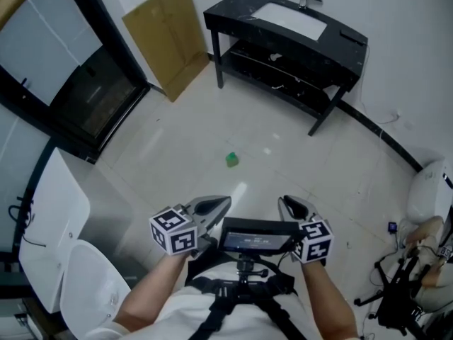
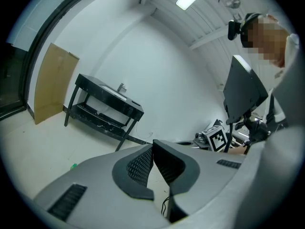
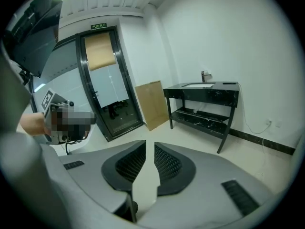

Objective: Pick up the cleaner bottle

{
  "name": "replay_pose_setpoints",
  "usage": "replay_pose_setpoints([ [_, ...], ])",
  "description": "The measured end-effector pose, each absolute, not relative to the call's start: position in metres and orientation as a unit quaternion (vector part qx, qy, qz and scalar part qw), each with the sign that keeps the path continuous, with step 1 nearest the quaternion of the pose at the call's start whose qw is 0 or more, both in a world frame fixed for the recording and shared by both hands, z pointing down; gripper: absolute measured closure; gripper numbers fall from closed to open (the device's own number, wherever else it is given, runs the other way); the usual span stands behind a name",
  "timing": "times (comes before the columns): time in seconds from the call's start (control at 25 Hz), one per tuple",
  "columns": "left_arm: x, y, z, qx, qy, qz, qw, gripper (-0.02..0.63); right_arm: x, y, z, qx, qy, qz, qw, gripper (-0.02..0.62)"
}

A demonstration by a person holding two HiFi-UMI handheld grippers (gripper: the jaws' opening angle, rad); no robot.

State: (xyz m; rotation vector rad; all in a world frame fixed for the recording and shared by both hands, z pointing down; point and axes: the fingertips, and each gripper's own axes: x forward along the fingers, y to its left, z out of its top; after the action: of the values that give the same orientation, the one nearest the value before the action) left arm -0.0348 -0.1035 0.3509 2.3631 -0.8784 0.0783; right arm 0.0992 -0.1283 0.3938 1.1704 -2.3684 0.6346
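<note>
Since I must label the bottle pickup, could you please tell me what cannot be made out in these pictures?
- Cleaner bottle: no view shows anything recognisable as one.
- Green object on the floor, head view: too small to identify.
- Clutter on the sink table's lower shelf, all views: too small and dark.
- Dark equipment, head view: cut off by the right edge.

The pale tiled floor [image 1: 297,190] is carrying pretty much everything here. A small green thing [image 1: 231,160] is sitting out in the open middle, well apart from the rest. A black bench [image 1: 230,14] is standing by the far wall with a white sink [image 1: 290,20] sitting in its top. A cardboard sheet [image 1: 170,37] is leaning just beside it.
</note>
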Motion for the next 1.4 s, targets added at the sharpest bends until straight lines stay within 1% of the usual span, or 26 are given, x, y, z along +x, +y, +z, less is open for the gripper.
replay_pose_setpoints([
  [0.16, -0.027, -0.114, 0.348, 0.896, -0.328, 0.034, 0.298, 0.606, 0.097, -0.135, 0.397, 0.411, -0.855, 0.241, 0.205, 0.544],
  [0.2, -0.028, -0.117, 0.348, 0.896, -0.327, 0.035, 0.297, 0.606, 0.095, -0.136, 0.398, 0.410, -0.855, 0.244, 0.205, 0.557],
  [0.32, -0.037, -0.123, 0.350, 0.897, -0.320, 0.036, 0.302, 0.606, 0.082, -0.137, 0.402, 0.410, -0.854, 0.250, 0.201, 0.557],
  [0.52, -0.068, -0.133, 0.356, 0.903, -0.294, 0.055, 0.309, 0.606, 0.053, -0.149, 0.395, 0.447, -0.842, 0.261, 0.151, 0.557],
  [0.72, -0.110, -0.147, 0.357, 0.914, -0.251, 0.071, 0.309, 0.606, 0.017, -0.150, 0.399, 0.487, -0.816, 0.274, 0.146, 0.557],
  [0.92, -0.144, -0.156, 0.357, 0.928, -0.201, 0.088, 0.302, 0.606, -0.016, -0.147, 0.397, 0.534, -0.786, 0.285, 0.126, 0.557],
  [1.2, -0.171, -0.148, 0.357, 0.937, -0.148, 0.096, 0.302, 0.606, -0.050, -0.127, 0.398, 0.565, -0.761, 0.294, 0.122, 0.555],
  [1.4, -0.172, -0.141, 0.359, 0.937, -0.134, 0.093, 0.309, 0.606, -0.055, -0.113, 0.402, 0.565, -0.759, 0.294, 0.137, 0.556],
])
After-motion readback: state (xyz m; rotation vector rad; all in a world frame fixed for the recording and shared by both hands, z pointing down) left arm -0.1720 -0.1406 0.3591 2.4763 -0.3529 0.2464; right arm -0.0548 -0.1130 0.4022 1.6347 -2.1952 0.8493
